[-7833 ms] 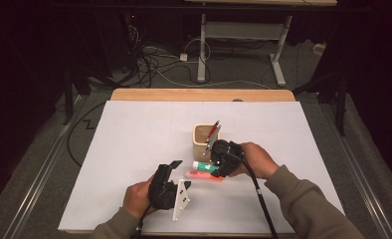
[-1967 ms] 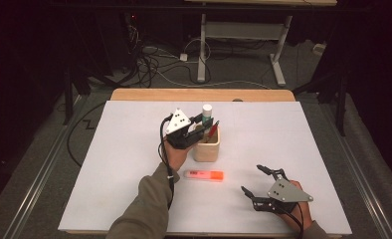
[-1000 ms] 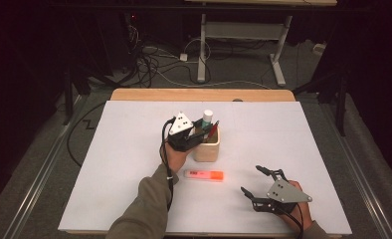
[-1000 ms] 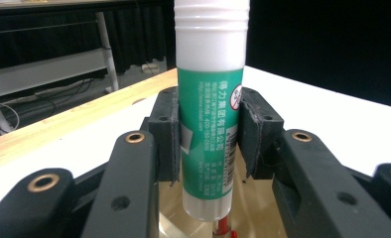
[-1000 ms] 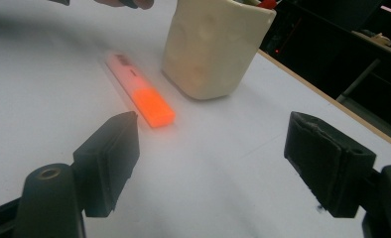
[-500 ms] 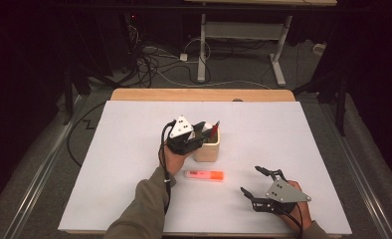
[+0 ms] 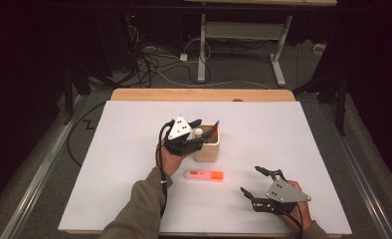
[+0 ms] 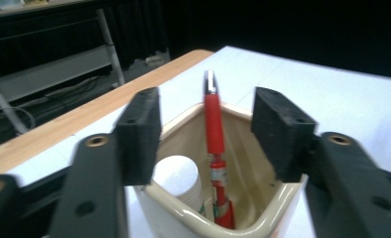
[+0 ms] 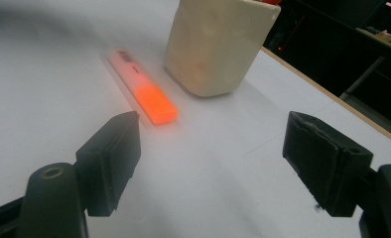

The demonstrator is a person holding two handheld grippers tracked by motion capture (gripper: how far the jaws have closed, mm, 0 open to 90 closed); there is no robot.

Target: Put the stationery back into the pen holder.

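Change: the left tool [image 7: 196,133], sitting over the cup [image 7: 207,148] at the centre of the high view, is just opening its jaws; a second back a white-capped marker was standing tall in its grip above the rim.
White marker [image 8: 179,177]: now sitting low inside the cup beside the red pen [image 8: 214,129], apart from both pads.
Left tool state: released, nothing between the jaws.
Meaning: this drop-off is looking finished; the hand is likely free to lift away.
Orange highlighter [image 7: 204,175]: lying flat on the white surface [image 7: 109,169], just below the cup.
Right tool [image 7: 258,187]: resting at lower right, jaws spread and holding nothing, pointing toward the highlighter in its own view.
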